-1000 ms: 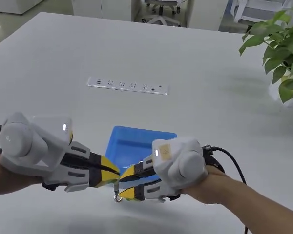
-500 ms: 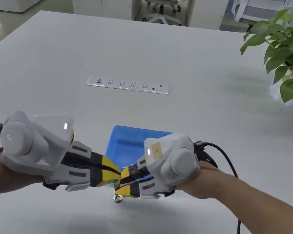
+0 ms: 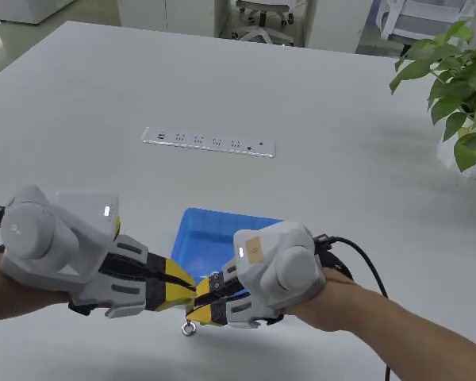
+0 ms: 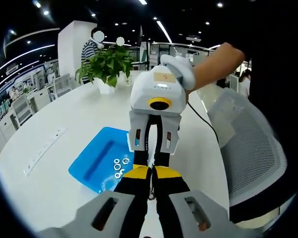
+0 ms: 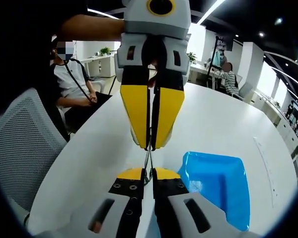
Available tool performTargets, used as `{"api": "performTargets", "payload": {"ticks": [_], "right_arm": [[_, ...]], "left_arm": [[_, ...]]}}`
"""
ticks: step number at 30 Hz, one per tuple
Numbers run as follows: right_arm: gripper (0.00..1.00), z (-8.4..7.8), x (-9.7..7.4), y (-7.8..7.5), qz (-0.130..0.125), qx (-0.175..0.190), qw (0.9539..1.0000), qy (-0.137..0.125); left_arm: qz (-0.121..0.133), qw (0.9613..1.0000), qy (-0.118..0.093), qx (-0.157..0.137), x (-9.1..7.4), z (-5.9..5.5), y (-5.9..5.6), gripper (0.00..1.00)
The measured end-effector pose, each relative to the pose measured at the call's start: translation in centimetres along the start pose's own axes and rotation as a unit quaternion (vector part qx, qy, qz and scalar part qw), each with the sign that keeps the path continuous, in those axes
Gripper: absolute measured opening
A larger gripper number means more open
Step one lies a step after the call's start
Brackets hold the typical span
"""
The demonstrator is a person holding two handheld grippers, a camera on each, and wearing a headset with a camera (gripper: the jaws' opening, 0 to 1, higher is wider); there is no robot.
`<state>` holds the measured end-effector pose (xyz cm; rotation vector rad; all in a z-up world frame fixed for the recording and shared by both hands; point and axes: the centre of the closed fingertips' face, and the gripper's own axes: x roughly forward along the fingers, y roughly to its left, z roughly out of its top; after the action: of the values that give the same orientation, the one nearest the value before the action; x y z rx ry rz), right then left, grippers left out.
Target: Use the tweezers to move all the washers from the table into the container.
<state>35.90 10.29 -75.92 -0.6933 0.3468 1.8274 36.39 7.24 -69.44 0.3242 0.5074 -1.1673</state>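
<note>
Low at centre, we are holding tweezers.
Left gripper and right gripper are clamping them, jaws closed, above a washer by the container.

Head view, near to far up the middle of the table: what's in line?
Small metal ring washer → blue rectangular plastic container → flat white power strip → wheeled base of an office chair, beyond the table's far edge.

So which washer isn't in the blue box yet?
The lone washer just outside the blue container's near edge, below the yellow jaw tips. The other washers already lie inside it.
</note>
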Motion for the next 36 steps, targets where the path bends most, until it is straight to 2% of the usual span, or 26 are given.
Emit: {"api": "performTargets", "payload": {"ticks": [8,15,27,33,36], "right_arm": [[0.07,0.4,-0.1,-0.1,-0.004,0.006,1.0000,-0.005],[0.07,1.0,-0.7,-0.2,-0.006,0.003,1.0000,-0.006],[0.07,2.1,-2.0,0.0,-0.002,-0.004,1.0000,0.004],[0.07,3.0,-3.3,-0.8,-0.010,-0.002,0.9999,0.004],[0.07,3.3,-4.0,-1.1,-0.015,0.000,0.9999,0.004]], "left_arm": [[0.013,0.9998,-0.011,-0.006,-0.4,0.4,0.5,0.17],[0.022,0.9994,-0.016,-0.020,-0.9,0.1,0.7,0.28],[0.059,0.9960,-0.037,-0.056,-1.9,0.0,1.4,0.63],[0.075,0.9939,-0.043,-0.068,-2.4,0.0,1.6,0.75],[0.080,0.9933,-0.044,-0.072,-2.6,0.0,1.6,0.79]]}}
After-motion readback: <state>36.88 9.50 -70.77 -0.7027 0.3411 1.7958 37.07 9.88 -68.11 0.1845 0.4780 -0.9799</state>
